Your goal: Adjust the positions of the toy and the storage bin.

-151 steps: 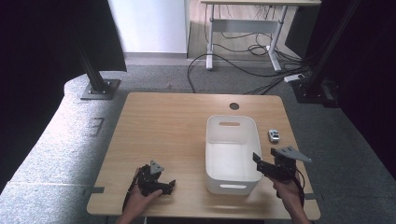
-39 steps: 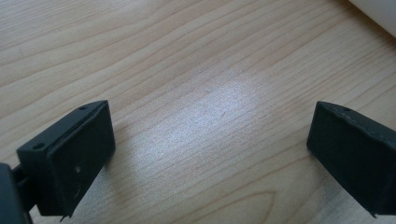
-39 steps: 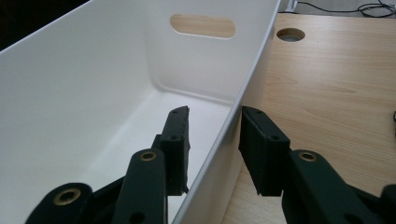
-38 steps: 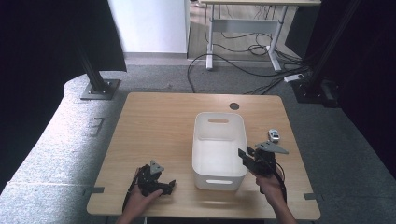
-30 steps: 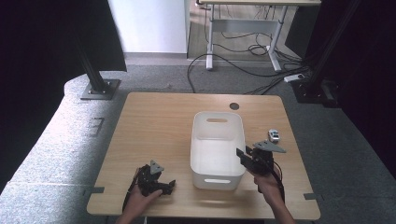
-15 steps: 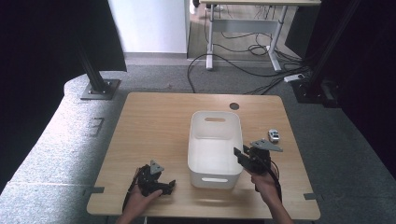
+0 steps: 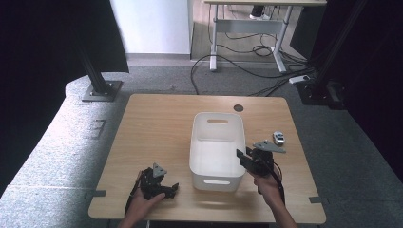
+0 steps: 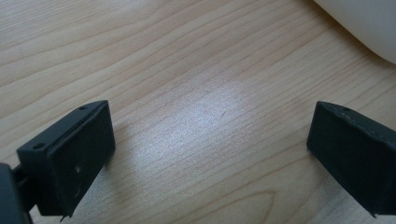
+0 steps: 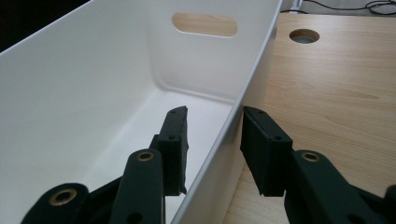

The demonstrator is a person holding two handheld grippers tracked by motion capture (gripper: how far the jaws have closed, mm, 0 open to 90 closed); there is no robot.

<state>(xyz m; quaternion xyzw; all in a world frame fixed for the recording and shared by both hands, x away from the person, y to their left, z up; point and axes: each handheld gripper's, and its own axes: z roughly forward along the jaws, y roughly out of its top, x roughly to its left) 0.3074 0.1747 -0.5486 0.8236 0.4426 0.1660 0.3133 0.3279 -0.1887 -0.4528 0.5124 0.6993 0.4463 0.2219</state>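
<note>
At the near edge of the desk [image 7: 157,118], the left hand-held gripper [image 7: 157,183] rests with its jaws spread wide over bare wood, holding nothing. The right hand-held gripper [image 7: 251,161] straddles the right wall of the white bin [image 7: 216,164], one jaw inside and one outside, though whether they press it I cannot tell. Farther right lies a small toy car [image 7: 278,138], apart from the bin, and a round hole [image 7: 238,108] marks the desk's far side.

Bright, sharp views; glare on the table [image 8: 219,107].
</note>
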